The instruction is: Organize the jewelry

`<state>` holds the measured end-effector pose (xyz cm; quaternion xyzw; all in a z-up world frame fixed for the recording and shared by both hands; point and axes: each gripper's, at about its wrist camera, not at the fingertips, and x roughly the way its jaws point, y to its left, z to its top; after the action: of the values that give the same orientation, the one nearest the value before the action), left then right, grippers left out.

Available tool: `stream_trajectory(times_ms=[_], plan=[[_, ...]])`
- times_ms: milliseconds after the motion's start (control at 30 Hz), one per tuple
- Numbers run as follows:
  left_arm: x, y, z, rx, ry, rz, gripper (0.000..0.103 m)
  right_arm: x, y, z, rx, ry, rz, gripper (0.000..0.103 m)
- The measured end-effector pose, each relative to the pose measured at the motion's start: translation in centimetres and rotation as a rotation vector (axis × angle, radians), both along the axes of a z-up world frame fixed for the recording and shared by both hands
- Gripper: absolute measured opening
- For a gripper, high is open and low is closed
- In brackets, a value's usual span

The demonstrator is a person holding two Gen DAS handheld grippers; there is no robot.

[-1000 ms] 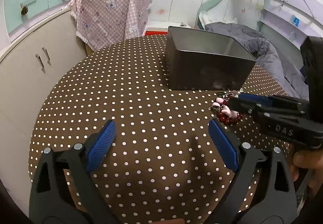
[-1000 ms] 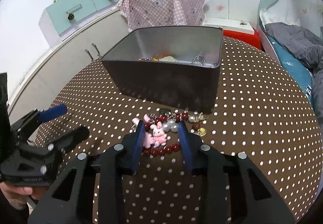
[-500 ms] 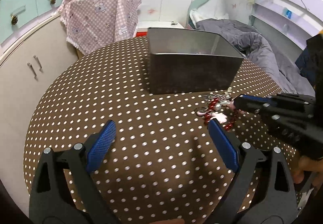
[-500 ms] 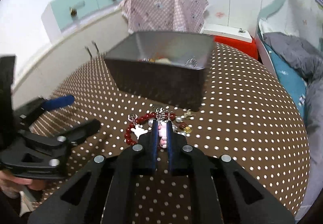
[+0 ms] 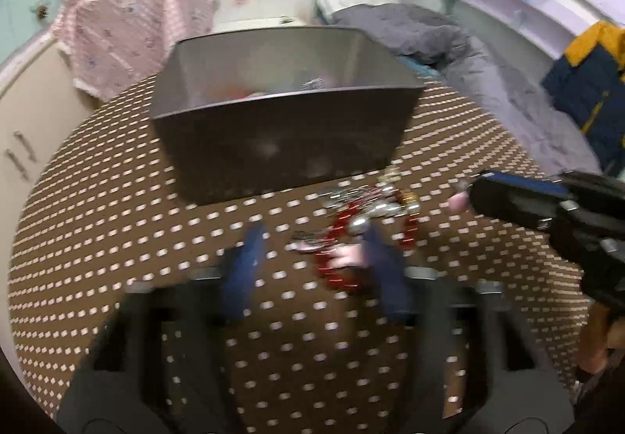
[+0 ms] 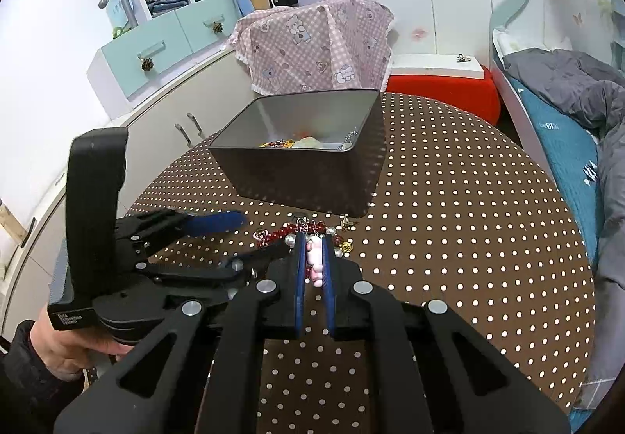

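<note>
Right hand-held gripper [image 6: 312,262] clamped on pink bunny charm [image 6: 315,265] of red bead bracelet [image 6: 287,231], just near of grey bin [image 6: 312,176] on surface [image 6: 468,238]; left hand-held gripper [image 5: 312,258] closing, bracelet's left end between its jaws.

- The dark rectangular metal bin [image 6: 308,176] stands on the round brown polka-dot table [image 6: 468,238], blocking the far side.
- The tangled red bead jewelry [image 6: 297,233] lies just near it.
- Right of both, bare cloth lies open.
</note>
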<state>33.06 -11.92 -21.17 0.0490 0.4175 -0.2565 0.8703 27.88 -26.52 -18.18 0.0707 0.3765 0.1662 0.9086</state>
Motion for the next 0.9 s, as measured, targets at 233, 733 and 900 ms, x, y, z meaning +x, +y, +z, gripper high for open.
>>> stream_trajectory(times_ms=[233,733,900], plan=[[-0.9,1.3,0.0,-0.052,0.017,0.003,0.011,-0.2,-0.3,0.2,0.001,-0.001,-0.001,0.006],[-3.2,5.1,5.3,-0.125,-0.106,0.033,0.011,-0.6,-0.2,3.3,0.029,-0.059,0.024,0.006],[-3.0,5.9,8.4,-0.125,-0.169,0.038,0.011,-0.1,0.7,6.5,0.009,-0.124,0.056,0.006]])
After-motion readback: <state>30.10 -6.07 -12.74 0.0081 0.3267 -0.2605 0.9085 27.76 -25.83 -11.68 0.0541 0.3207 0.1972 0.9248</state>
